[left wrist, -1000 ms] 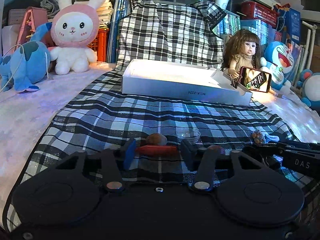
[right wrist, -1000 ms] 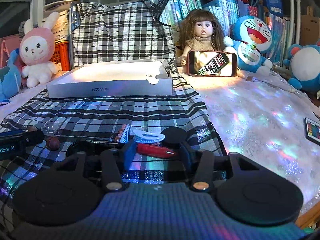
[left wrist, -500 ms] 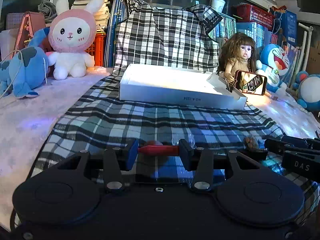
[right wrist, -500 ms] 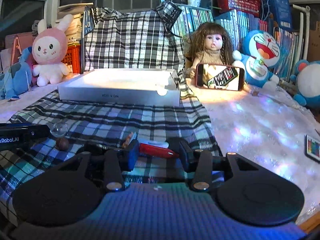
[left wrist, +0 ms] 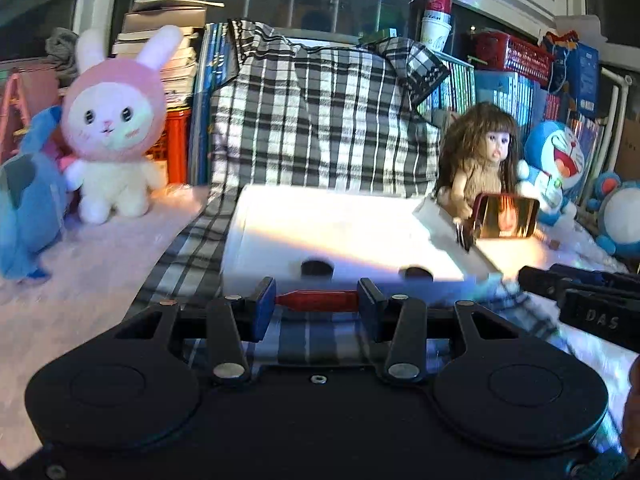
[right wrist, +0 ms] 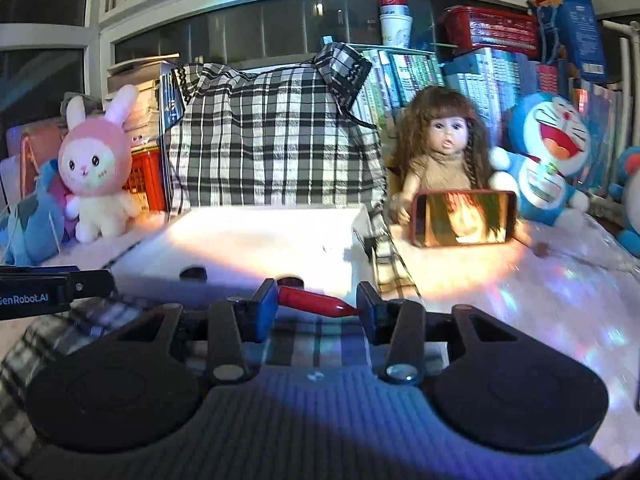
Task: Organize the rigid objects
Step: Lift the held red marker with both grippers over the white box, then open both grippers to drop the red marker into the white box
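lifted off the plaid cloth (left wrist: 304, 336) since a second ago, both hands closer to the white box (left wrist: 320, 236). left gripper (left wrist: 316, 300) clamped endwise on a red stick (left wrist: 316, 300); right gripper (right wrist: 318, 306) pinching a red pointed piece (right wrist: 316, 305), tilted. two dark round pieces (left wrist: 317, 268) already boxed. held pair not yet dropped in; other leftovers out of sight.

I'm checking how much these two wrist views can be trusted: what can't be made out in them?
- Left wrist view: the white box is motion-blurred and glared; its dark spots cannot be identified.
- Right wrist view: the box's near edge sits behind the right gripper and its red piece.
- Both views: the phone screen is blurred.
- Left wrist view: the checked cloth is mostly covered by the left gripper.
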The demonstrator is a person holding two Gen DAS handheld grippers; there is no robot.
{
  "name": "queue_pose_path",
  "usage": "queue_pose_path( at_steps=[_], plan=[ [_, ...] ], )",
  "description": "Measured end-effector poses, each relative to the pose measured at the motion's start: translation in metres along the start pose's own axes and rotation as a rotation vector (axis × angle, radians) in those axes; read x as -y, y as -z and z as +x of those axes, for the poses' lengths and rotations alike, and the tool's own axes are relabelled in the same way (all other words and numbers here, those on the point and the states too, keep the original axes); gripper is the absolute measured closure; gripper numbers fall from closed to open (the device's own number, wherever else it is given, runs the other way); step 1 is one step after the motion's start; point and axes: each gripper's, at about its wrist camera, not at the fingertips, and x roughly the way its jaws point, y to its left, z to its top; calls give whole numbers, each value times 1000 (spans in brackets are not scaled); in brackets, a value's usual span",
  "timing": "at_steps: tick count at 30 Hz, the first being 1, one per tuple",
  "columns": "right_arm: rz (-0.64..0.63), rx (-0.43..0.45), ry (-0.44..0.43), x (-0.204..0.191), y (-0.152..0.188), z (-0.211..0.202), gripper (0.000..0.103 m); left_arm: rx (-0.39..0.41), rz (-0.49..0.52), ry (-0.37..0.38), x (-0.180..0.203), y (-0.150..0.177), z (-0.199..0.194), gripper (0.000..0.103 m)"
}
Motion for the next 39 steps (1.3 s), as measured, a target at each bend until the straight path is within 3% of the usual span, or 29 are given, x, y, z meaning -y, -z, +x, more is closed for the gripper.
queue_pose_path(
  at_steps=[6,13,21,39],
  plan=[
    [23,-74,-43,5,-26,45,55,-70,-16,9,-1,-34,47,61],
    [81,-222,-94,11,-49,105,55,-226,-108,-5,-17,-61,114,61],
    [75,-345,-85,16,-57,146,55,-344,-123,-51,-31,-56,155,61],
    [69,-441,-46,17,-39,159,52,-359,-104,-58,-35,-44,164,60]
  ],
)
